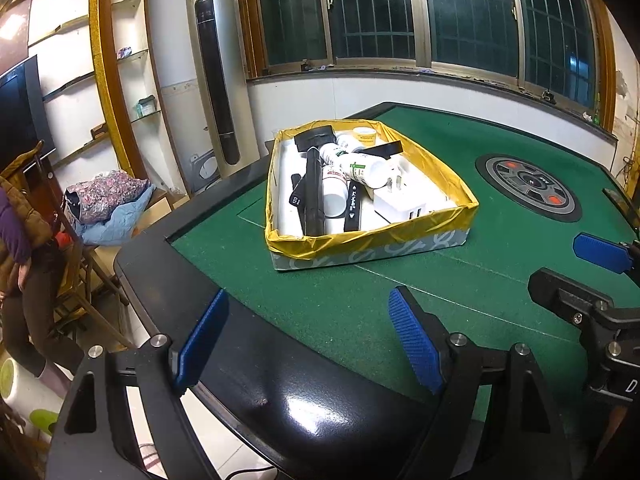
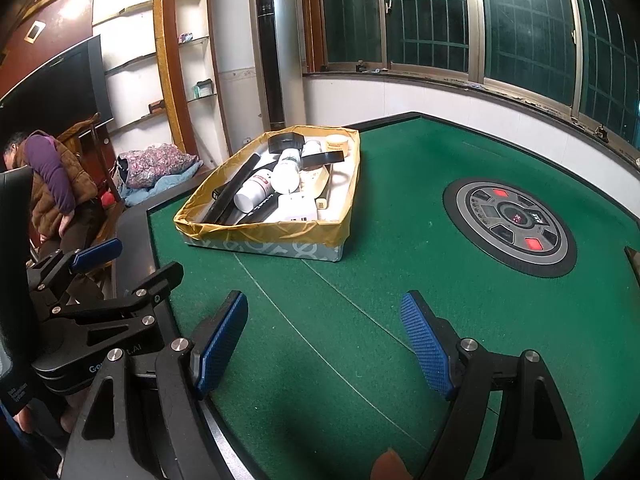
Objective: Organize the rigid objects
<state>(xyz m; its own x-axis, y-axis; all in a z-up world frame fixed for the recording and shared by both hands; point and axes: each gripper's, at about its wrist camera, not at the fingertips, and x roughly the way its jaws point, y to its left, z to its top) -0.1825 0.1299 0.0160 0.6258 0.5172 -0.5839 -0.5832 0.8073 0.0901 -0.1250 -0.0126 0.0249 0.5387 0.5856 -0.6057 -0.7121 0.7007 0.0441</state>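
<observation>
Your left gripper (image 1: pixel 308 340) sits at the bottom of the left wrist frame, jaws spread wide, nothing between the blue pads (image 1: pixel 414 344), hovering over the table's glossy black rim (image 1: pixel 320 400). Your right gripper (image 2: pixel 324 344) fills the bottom of the right wrist frame, likewise spread and holding nothing, above the green felt (image 2: pixel 360 300). The yellow-lined box (image 1: pixel 360 236) stands on the felt at frame centre in the left view, upper centre-left in the right view. Inside it, piled together: white bottles (image 1: pixel 362 166), a long black bar (image 1: pixel 314 196), a white charger plug (image 1: pixel 402 202), a small jar (image 2: pixel 337 143). The round control panel (image 2: pixel 510 226) is set into the felt at mid right.
</observation>
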